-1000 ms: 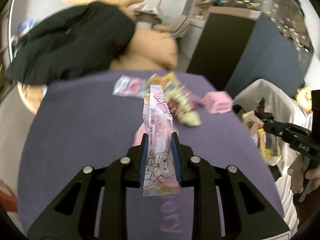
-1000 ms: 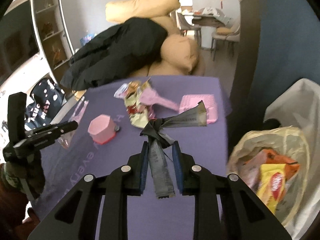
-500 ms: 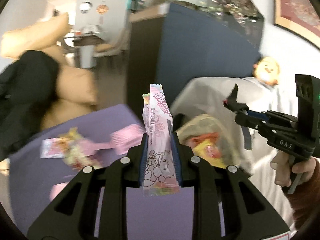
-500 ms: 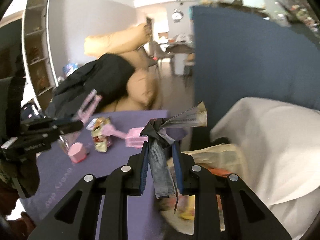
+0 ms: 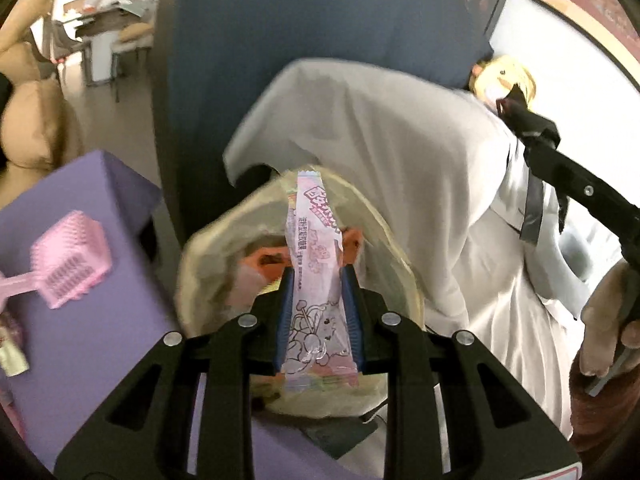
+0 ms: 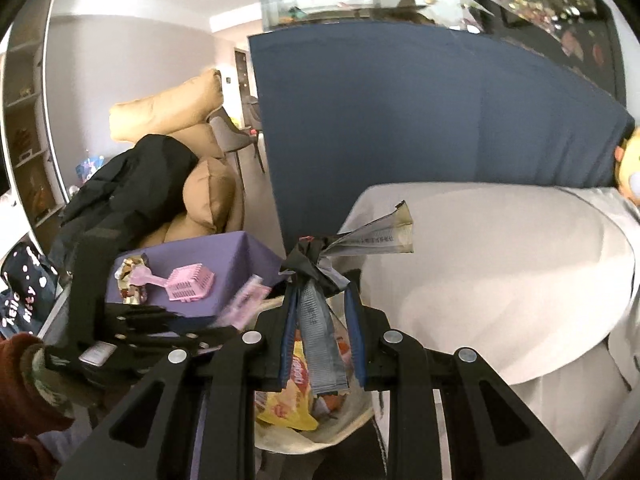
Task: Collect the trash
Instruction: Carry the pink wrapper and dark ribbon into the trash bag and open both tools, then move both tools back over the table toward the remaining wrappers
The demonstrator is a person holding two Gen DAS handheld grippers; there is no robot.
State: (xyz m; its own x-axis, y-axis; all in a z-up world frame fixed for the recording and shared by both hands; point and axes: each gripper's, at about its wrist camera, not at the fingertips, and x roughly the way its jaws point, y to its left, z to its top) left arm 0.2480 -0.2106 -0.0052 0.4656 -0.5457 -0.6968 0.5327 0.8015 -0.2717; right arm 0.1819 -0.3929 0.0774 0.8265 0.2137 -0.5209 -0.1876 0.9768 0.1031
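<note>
Wrappers poised over the trash bag (image 5: 208,264), ready for the drop.
Left gripper (image 5: 318,300) jaws pinch a pink wrapper (image 5: 316,280); right gripper (image 6: 322,320) jaws pinch a grey wrapper (image 6: 320,332); next, both must spread.

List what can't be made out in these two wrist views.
- Trash bag contents, left wrist view: mostly hidden behind the pink wrapper and left gripper.
- Pink wrapper's print: too small and blurred to read.
- Bag's bottom, right wrist view: hidden by the right gripper and its grey wrapper.
- Crumpled wrappers on the purple table: too small to identify.
</note>
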